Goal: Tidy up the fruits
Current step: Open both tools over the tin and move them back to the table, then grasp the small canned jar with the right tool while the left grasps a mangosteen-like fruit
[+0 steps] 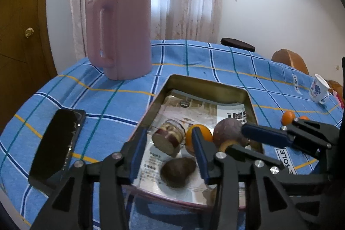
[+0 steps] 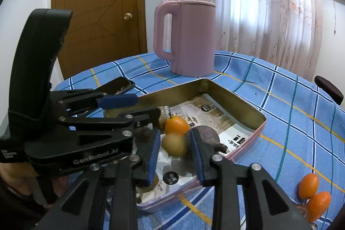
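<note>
Right wrist view: right gripper [image 2: 175,154] jaws spread, yellow fruit [image 2: 174,144] loose between them inside tin tray [image 2: 235,100]; two kumquats [image 2: 312,193] wait on counter, near right.

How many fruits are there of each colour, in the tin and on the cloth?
Orange fruits: 3
Dark purple fruits: 2
Yellow fruit: 1
Total: 6
</note>
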A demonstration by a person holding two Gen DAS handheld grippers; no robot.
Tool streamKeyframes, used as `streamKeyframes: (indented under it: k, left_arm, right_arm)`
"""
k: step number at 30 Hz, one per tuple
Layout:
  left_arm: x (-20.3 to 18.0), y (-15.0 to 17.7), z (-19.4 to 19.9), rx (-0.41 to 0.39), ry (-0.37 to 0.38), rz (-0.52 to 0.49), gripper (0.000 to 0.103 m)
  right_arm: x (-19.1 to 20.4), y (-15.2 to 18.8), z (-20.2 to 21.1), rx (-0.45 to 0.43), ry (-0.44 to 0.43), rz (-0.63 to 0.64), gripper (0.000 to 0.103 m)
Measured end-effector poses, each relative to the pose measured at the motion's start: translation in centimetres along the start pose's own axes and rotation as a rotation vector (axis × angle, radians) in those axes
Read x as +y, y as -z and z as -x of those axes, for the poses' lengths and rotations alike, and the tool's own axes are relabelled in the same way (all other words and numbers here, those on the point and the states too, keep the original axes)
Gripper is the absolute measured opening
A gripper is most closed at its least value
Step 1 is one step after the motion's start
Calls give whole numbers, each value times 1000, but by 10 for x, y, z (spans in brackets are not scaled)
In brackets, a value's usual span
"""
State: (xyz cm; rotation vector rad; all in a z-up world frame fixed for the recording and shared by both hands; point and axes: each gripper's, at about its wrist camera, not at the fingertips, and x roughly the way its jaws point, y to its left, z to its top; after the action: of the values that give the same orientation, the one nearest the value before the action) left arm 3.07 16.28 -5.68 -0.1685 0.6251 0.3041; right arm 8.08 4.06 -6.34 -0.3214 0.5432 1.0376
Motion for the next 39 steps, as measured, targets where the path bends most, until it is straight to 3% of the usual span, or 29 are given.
streamKeyframes:
  k: [2, 4, 21, 25, 31, 36, 39]
  left_arm:
    - [1, 0, 2, -5, 0, 7, 62]
    - [0, -1, 4, -13, -4, 7, 65]
    - [-13, -4, 18, -50, 32, 4, 79]
    - [-30, -4, 26, -66, 61, -24, 85]
    - [-76, 0, 24, -39, 165, -94, 86]
    - [-120, 5, 21, -13, 231, -176, 86]
    - [-146, 9, 16, 14, 257, -224, 86]
  right_arm:
    - [-4, 1, 3, -10, 3, -16, 44]
    - [-6, 2, 7, -17, 2, -27, 45]
    - [-7, 8, 34, -55, 78, -6, 52]
    - [-27, 19, 62, -59, 159, -31, 52]
    - [-77, 54, 109, -19, 299, -168, 54]
    - [-109, 83, 123, 33, 364, -267, 56]
    - [-122, 90, 127, 35, 336, -334, 56]
